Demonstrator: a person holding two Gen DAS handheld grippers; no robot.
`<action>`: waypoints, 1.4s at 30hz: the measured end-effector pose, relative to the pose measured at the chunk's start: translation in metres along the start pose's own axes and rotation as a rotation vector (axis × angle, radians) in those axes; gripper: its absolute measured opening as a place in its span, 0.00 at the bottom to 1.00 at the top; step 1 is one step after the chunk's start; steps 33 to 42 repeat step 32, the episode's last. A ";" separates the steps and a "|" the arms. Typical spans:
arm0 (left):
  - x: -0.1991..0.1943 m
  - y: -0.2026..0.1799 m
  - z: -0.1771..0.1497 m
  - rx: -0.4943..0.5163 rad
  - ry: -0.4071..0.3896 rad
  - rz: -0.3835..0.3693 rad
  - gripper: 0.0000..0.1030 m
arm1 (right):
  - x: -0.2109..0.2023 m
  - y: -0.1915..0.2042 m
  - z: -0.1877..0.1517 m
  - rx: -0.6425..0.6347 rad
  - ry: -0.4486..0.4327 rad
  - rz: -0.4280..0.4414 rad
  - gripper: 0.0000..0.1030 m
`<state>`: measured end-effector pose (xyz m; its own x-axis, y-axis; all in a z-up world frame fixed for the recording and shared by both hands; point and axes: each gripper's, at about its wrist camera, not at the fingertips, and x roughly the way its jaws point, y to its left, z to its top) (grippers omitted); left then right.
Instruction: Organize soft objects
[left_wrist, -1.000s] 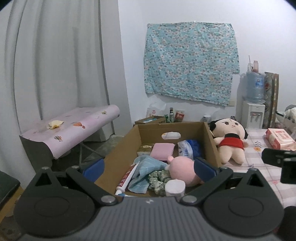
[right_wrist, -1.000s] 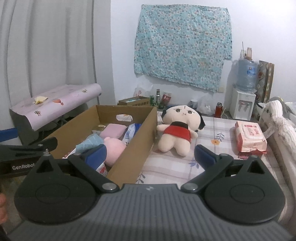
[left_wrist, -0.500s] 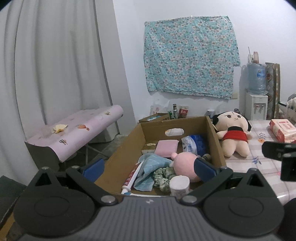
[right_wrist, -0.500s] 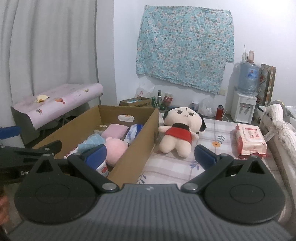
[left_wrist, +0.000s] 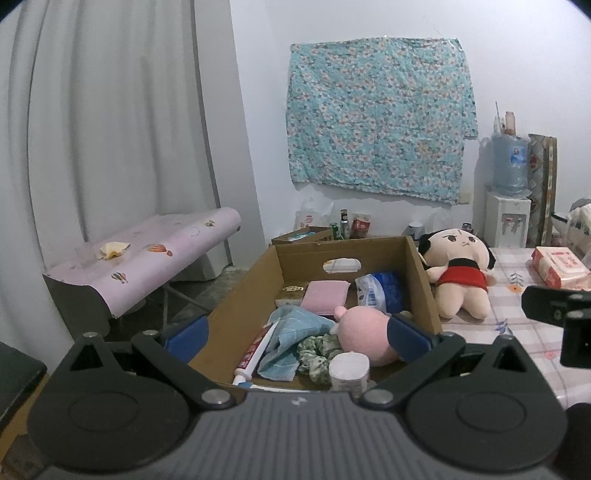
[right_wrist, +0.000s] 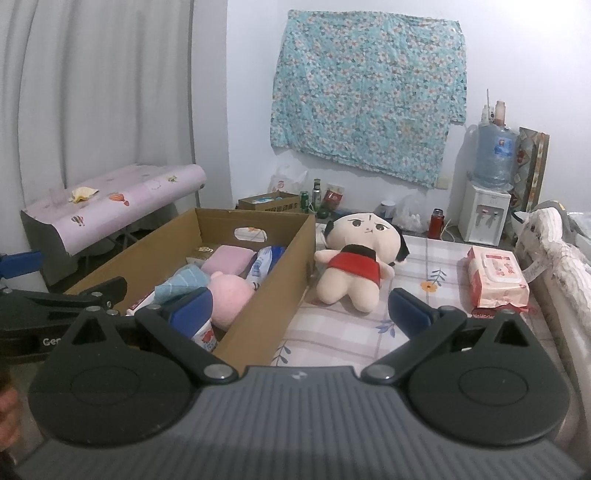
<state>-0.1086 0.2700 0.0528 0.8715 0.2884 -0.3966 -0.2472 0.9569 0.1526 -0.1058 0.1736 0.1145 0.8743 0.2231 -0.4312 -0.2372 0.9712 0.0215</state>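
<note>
An open cardboard box (left_wrist: 421, 280) (right_wrist: 273, 291) stands on the checked tablecloth. Inside lie a pink plush (left_wrist: 364, 328) (right_wrist: 231, 291), a light blue towel (left_wrist: 291, 332), a green scrunchie (left_wrist: 316, 354), a pink folded cloth (left_wrist: 327, 295) and a blue-white pack (left_wrist: 380, 291). A doll in a red dress (left_wrist: 460, 269) (right_wrist: 356, 258) lies on the table right of the box. My left gripper (left_wrist: 297, 338) hovers open over the box's near end, holding nothing. My right gripper (right_wrist: 301, 310) is open and empty above the box's right wall, short of the doll.
A pack of wet wipes (right_wrist: 495, 277) lies on the table at the right. A toothpaste tube (left_wrist: 255, 350) and a small white jar (left_wrist: 349, 371) sit in the box. A pink-covered bench (left_wrist: 147, 254) stands left; a water dispenser (right_wrist: 487, 192) and bottles line the far wall.
Both cameras have pulled back and risen slightly, so the box and doll look smaller and lower. Both grippers stayed open and nothing was picked up.
</note>
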 end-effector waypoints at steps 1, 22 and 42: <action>0.000 0.000 0.000 0.000 0.000 -0.002 1.00 | -0.002 0.000 0.000 -0.002 -0.004 0.001 0.99; -0.009 -0.001 0.003 0.075 -0.046 0.056 1.00 | -0.006 0.000 0.001 -0.003 0.015 0.013 0.99; -0.004 0.008 0.003 0.043 -0.028 0.033 1.00 | -0.008 0.009 0.008 -0.049 0.004 0.023 0.99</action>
